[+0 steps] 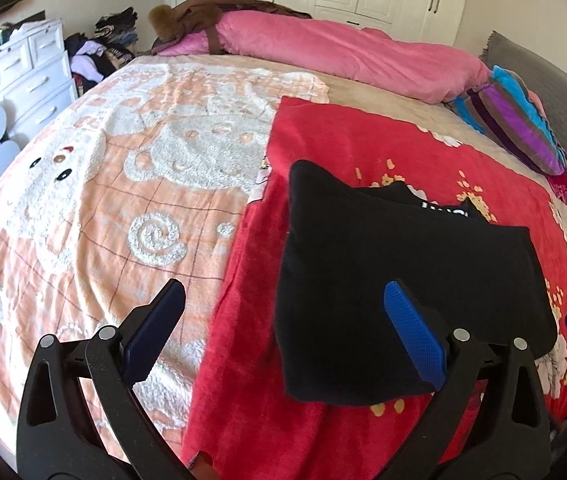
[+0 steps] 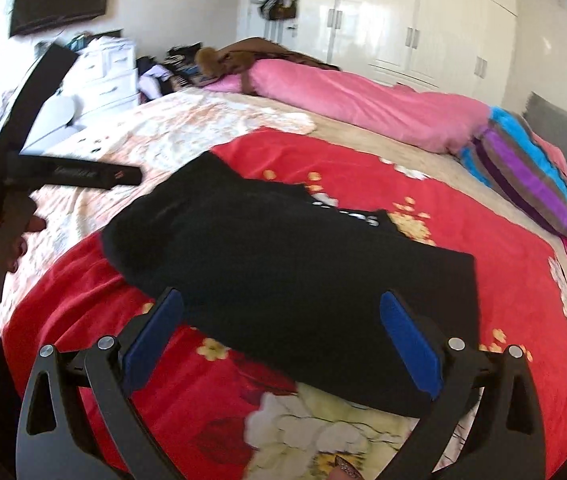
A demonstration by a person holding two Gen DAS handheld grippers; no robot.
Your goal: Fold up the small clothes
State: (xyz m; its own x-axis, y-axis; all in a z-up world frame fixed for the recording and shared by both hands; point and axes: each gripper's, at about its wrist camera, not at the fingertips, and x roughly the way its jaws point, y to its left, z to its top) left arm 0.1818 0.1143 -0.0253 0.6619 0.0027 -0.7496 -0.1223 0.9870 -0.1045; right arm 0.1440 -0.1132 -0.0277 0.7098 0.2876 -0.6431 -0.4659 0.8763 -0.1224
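Both left gripper (image 1: pixel 283 328) and right gripper (image 2: pixel 281 338) spread wide, empty, over folded black garment (image 2: pixel 283 276) on red blanket (image 2: pixel 187 392); dresser (image 1: pixel 31 76) drawers apparently closed.

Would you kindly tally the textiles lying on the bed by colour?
Black: 1, the folded garment
Red: 1, the floral blanket
Peach: 1, the cartoon blanket
Pink: 1, the rolled duvet
Brown: 1, the fur-trimmed coat
Striped: 1, the pillow
Total: 6

One black garment (image 1: pixel 403 272), one red blanket (image 1: pixel 323 152), one pink duvet (image 1: pixel 343 52), one striped pillow (image 1: pixel 519 128), two grippers (image 1: pixel 283 320) (image 2: pixel 281 328).
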